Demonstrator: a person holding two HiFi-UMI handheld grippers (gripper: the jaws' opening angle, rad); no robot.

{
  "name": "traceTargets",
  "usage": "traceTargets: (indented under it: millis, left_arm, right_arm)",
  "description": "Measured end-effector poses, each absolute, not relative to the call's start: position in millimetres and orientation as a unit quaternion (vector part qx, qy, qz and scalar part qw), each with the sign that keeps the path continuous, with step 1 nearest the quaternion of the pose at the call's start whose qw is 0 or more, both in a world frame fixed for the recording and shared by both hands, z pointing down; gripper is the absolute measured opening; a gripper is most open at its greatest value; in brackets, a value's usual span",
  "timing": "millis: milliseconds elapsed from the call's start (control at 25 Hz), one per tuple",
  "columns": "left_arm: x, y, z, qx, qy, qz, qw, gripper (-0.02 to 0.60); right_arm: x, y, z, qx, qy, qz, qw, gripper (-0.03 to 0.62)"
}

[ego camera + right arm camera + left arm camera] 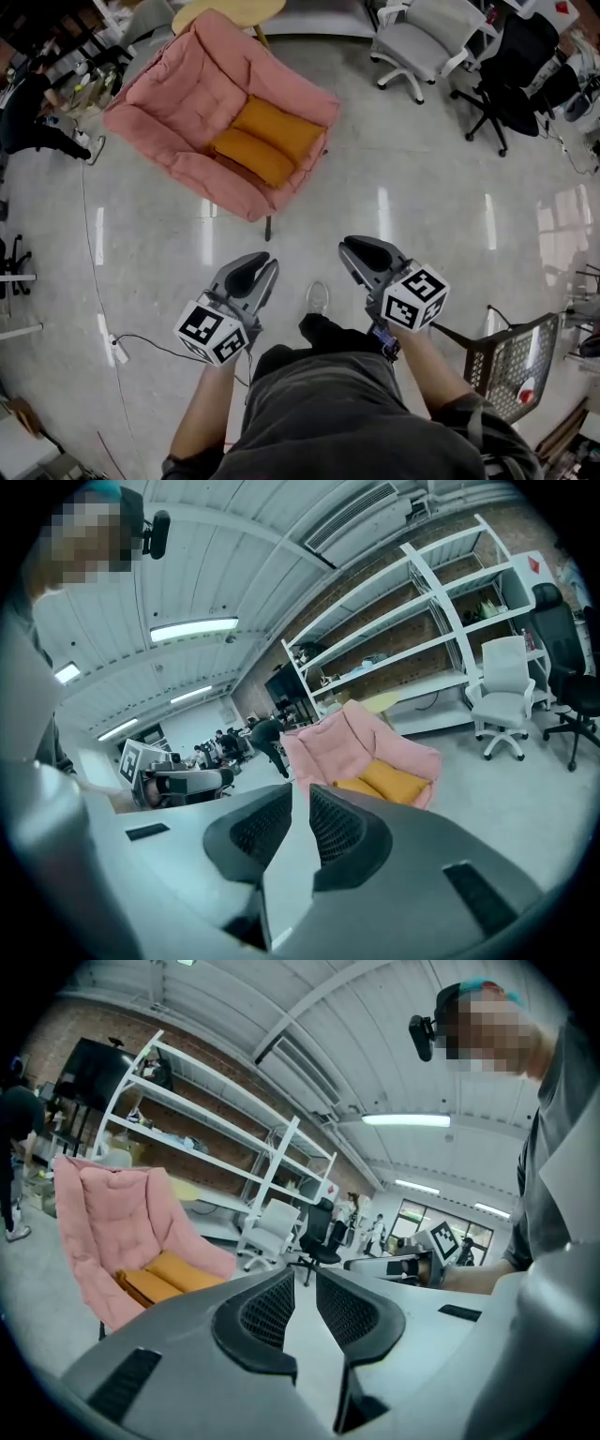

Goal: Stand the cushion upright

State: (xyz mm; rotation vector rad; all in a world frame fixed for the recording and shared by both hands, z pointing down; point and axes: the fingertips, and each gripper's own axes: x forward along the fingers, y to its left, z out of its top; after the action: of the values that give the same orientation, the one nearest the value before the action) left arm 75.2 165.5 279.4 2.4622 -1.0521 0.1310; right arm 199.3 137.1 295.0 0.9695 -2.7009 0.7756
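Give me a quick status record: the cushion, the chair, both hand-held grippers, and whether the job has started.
cushion: orange cushion, lying down on the seat, not upright
chair: pink padded armchair on the grey floor
left hand-held gripper: jaws slightly apart, nothing between them, well short of the armchair
right hand-held gripper: jaws shut, empty, also short of the armchair
nearby: white office chair, black office chair
task status: cushion untouched, not yet started
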Motion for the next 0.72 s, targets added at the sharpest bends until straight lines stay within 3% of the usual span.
traceTargets:
  millis: [480,720]
  left_arm:
    - [70.1,55.3,342.0,0.87,-0.398,0.073,0.281,0.088]
    - [44.8,-0.1,397.0,0.854,-0.402,0.076,0.323,0.134]
  right_arm:
    - [200.9,18.1,349.7,0.322,-0.895,0.286,0.117,0.021]
    - [176.9,-34.8,393.9,0.331,-0.882,0.305,0.135,0.103]
